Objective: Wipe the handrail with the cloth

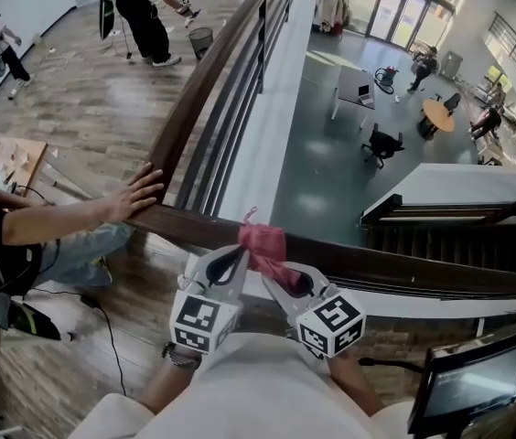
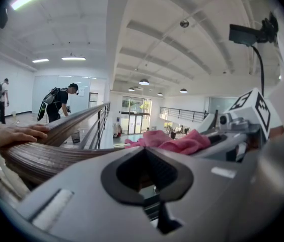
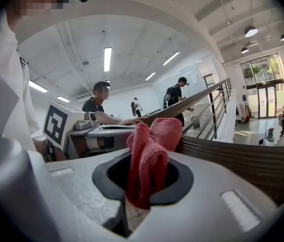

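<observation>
The dark wooden handrail runs across in front of me and turns away at a corner on the left. A pink cloth lies bunched on top of it. My right gripper is shut on the cloth, which fills its jaws in the right gripper view, beside the handrail. My left gripper sits just left of the cloth at the rail, shut with nothing between its jaws. In the left gripper view the cloth lies to the right of the handrail.
Another person's hand rests on the rail corner to the left. Beyond the rail is an open drop to a lower floor. A monitor stands at lower right. People and a bin are far back.
</observation>
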Available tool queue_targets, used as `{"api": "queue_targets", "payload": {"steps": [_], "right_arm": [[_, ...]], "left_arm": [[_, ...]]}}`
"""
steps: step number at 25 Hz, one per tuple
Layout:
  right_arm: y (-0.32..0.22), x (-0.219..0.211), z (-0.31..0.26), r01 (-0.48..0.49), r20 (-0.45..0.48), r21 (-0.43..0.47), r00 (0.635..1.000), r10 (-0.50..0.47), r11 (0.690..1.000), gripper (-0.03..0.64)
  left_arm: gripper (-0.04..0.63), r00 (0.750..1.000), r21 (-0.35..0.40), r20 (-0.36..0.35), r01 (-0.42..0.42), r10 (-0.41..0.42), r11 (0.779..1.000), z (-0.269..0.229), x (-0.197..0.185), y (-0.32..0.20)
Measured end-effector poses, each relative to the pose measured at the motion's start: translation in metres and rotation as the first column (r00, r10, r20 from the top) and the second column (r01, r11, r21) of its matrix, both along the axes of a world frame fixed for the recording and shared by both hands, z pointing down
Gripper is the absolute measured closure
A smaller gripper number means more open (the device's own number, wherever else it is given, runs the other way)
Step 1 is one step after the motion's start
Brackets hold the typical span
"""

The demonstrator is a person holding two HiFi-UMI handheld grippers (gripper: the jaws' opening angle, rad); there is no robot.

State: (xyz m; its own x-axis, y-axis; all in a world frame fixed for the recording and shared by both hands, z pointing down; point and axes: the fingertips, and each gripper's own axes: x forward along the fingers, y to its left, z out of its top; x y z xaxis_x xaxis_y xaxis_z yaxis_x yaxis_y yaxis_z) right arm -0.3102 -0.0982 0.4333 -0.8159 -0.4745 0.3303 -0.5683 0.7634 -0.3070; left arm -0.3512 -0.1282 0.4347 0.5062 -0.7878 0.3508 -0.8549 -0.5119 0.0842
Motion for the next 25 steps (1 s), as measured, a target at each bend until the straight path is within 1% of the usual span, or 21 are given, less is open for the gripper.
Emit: {"api": "queue_targets", "payload": {"steps": [6,16,20,25], "right_arm": [[-0.002,0.005,0.001,-0.012,0.004,-0.003,1.0,0.012,1.0,0.555],[-0.003,0.01,0.001,-0.026,0.007,-0.006,1.0,0.026,1.0,0.555],[-0.003,0.013,0.002,-0.031,0.007,-0.008,0.999,0.031,0.999,0.555],[-0.002,0.017,0.003,-0.037,0.009,-0.008,0.999,0.037,0.999,0.555]], "left_arm": [[0.589,1.0,-0.004,-0.009,-0.01,0.01,1.0,0.001,0.005,-0.003],[0.589,0.999,-0.005,0.005,-0.032,0.032,0.999,0.0,0.012,-0.004],[0.589,0.999,0.013,-0.003,-0.037,0.037,0.999,-0.003,0.016,-0.006],[0.589,0.999,-0.004,0.007,-0.045,0.045,0.999,0.0,0.02,-0.004]]}}
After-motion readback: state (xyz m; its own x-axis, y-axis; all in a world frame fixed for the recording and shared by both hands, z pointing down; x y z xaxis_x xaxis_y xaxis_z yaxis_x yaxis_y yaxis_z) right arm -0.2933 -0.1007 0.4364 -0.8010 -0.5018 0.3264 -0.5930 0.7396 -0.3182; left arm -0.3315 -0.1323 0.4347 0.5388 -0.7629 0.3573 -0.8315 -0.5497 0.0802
